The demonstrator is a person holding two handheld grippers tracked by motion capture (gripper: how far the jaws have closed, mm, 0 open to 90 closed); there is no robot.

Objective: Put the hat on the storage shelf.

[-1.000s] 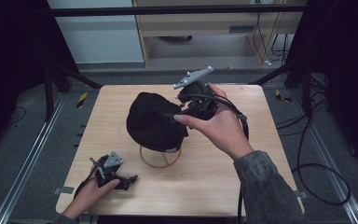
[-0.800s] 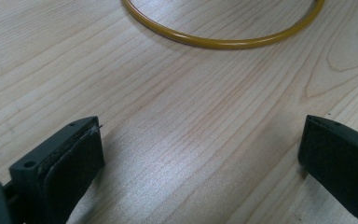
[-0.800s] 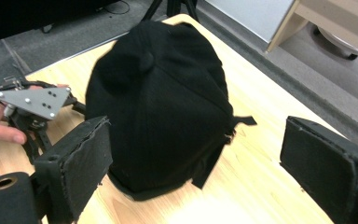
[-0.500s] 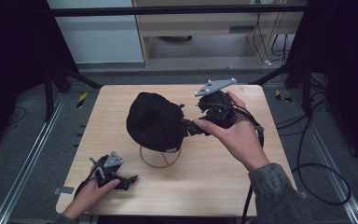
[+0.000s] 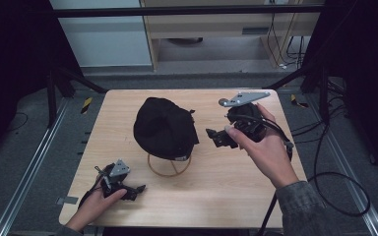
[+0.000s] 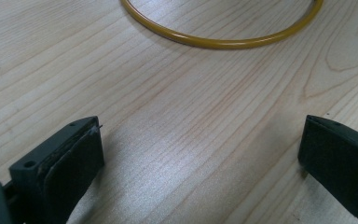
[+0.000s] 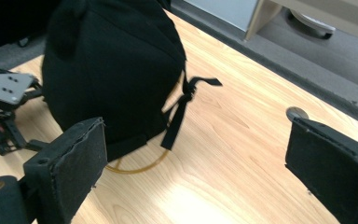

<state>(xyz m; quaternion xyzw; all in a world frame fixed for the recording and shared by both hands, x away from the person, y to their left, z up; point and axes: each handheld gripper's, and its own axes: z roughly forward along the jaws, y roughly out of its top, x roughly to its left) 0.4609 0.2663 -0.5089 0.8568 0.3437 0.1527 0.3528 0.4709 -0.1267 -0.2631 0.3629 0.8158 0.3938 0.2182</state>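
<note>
So the black cap point(image 5: 165, 128) sits mid-table on its yellow wire stand point(image 5: 169, 168), strap end toward your right gripper point(image 5: 220, 138), which is nearer, jaws wide apart, empty, just opened. Left gripper point(image 5: 128, 190) rests near the front-left corner, jaws apart.

The cap point(image 5: 165, 129) on its yellow ring stand point(image 5: 169, 167) is the one obstacle at mid tabletop point(image 5: 211, 196). Right of the cap, bare wood lies between it and the right tongs point(image 5: 215, 138), crossed only by the cap's dangling strap point(image 7: 179, 112). In front of the cap the wood is bare up to the left tongs point(image 5: 134, 191), which stand near the ring. Behind the cap, wood runs bare to the edge.
</note>
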